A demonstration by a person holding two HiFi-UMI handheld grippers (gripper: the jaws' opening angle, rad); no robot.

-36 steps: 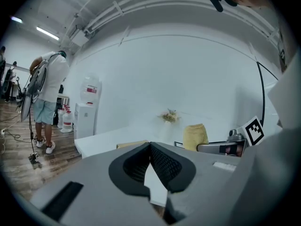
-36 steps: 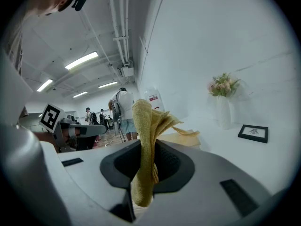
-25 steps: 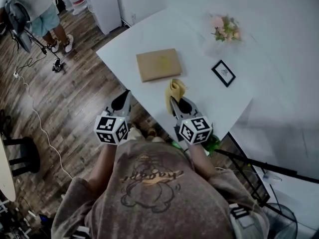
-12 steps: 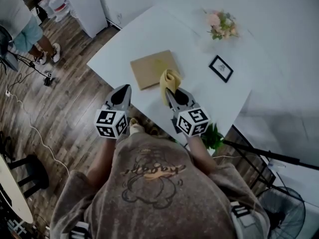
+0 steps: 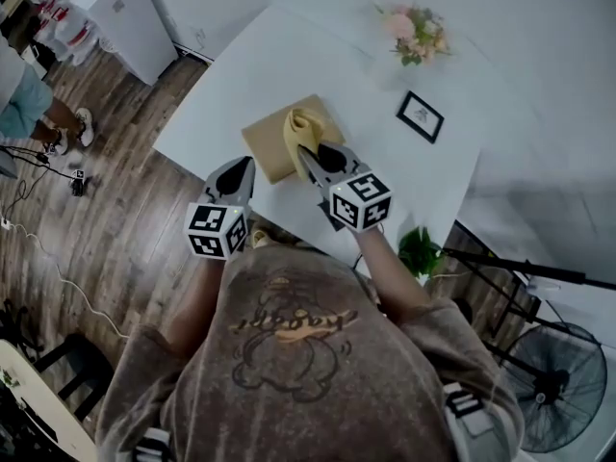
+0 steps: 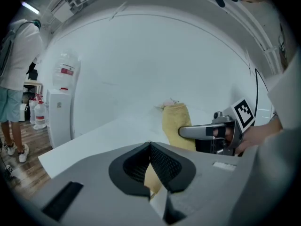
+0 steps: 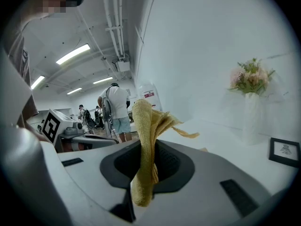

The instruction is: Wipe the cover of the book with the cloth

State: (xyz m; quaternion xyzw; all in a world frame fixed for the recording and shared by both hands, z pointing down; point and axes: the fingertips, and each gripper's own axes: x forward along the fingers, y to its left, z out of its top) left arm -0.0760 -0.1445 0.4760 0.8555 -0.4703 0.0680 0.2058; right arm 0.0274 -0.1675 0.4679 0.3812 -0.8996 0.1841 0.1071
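Note:
A tan book (image 5: 263, 142) lies near the front left corner of the white table (image 5: 385, 176). My right gripper (image 5: 304, 154) is shut on a yellow cloth (image 5: 300, 127), which hangs over the book's right part. The right gripper view shows the cloth (image 7: 146, 140) pinched between the jaws and sticking up out of them. My left gripper (image 5: 240, 168) is shut and holds nothing; it sits at the table's front edge, just left of the book. The left gripper view shows the cloth (image 6: 176, 124) and the right gripper (image 6: 200, 132) off to its right.
A vase of pink flowers (image 5: 414, 35) and a small framed picture (image 5: 420, 116) stand on the table beyond the book. A white cabinet (image 5: 114, 15) and a person's legs (image 5: 38, 114) are at the far left. A green plant (image 5: 421, 251) and a fan (image 5: 551, 393) sit to the right.
My right gripper has carried the cloth from the table's front edge forward and left until it is over the book. The left gripper has stayed by the table's edge.

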